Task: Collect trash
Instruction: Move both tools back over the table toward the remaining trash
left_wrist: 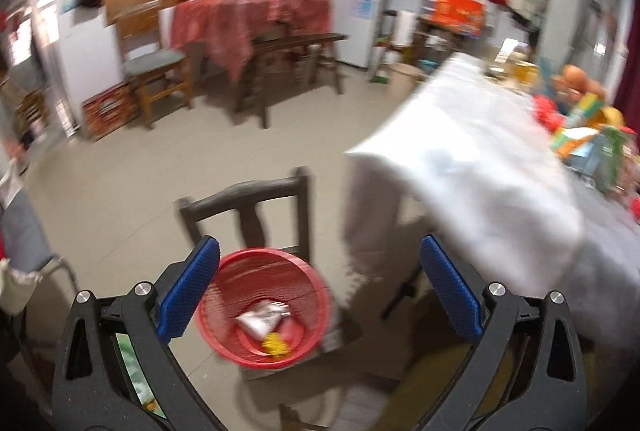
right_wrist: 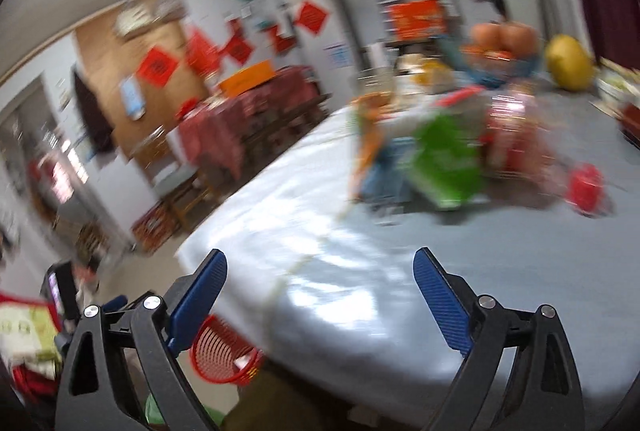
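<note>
Left wrist view: the left gripper (left_wrist: pixel 320 271), spread wide and empty, hangs above a red basket (left_wrist: pixel 265 307) holding wrappers (left_wrist: pixel 262 319). Right gripper (right_wrist: pixel 318 287), equally wide, faces a cluttered table (right_wrist: pixel 500 271), green packet (right_wrist: pixel 448 159) ahead.

A basket (left_wrist: pixel 264 307) sits on a chair (left_wrist: pixel 248 207) just left of the tabletop (left_wrist: pixel 480 159), with wrappers (left_wrist: pixel 262 319) lying inside it. Packets (right_wrist: pixel 448 159) and fruit (right_wrist: pixel 504 37) crowd the tabletop's far side; another table (left_wrist: pixel 248 15) stands behind, against the wall.
</note>
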### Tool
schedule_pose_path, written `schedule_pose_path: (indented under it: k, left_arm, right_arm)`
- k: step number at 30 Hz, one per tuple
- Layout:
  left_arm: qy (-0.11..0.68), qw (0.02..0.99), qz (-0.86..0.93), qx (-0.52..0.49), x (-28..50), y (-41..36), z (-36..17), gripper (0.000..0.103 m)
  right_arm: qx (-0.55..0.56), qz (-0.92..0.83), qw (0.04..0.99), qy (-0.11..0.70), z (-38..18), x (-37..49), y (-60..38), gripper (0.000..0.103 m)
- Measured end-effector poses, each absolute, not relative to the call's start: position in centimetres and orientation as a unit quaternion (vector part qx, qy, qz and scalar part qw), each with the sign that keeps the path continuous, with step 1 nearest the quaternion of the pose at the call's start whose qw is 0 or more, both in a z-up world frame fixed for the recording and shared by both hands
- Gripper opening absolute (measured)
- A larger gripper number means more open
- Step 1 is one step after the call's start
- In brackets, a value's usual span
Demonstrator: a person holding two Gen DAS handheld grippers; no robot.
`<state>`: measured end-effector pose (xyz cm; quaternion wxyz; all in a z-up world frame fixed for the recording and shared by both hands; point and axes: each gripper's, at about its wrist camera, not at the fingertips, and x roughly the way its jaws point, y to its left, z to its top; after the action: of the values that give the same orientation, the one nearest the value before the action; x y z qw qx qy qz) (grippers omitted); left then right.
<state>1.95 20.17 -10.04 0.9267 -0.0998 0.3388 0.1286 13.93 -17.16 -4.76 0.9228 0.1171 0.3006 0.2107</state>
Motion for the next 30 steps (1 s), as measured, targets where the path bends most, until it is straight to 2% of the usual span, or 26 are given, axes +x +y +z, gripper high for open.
schedule_pose_path:
  k: [4, 10, 14, 20, 25, 30]
  left_arm:
    - [0.331, 0.938, 0.076, -0.066, 4.6, 15.6, -8.3, 0.096]
    - [0.324, 0.946, -0.001, -0.013, 10.0, 8.3, -5.9, 0.096]
    - [0.324, 0.945, -0.046, -0.002, 13.3, 4.4, -5.2, 0.096]
    - [0.325, 0.941, -0.091, 0.004, 17.6, 0.3, -4.4, 0.096]
    - [0.314, 0.942, -0.118, 0.024, 20.1, -2.8, -3.3, 0.096]
    - [0.296, 0.949, -0.090, 0.056, 23.0, -4.8, -2.6, 0.096]
  right_arm:
    - [0.137, 0.168, 0.928, 0.304, -6.3, 15.7, -21.7, 0.093]
    - [0.106, 0.090, 0.948, 0.285, -7.3, 17.0, -25.6, 0.097]
    - [0.063, 0.014, 0.965, 0.253, -6.8, 17.5, -28.8, 0.098]
    - [0.057, -0.027, 0.967, 0.247, -7.5, 19.0, -32.1, 0.098]
    - [0.105, 0.015, 0.960, 0.258, -8.1, 20.0, -33.5, 0.098]
    - [0.146, 0.049, 0.936, 0.316, -9.8, 21.6, -34.1, 0.098]
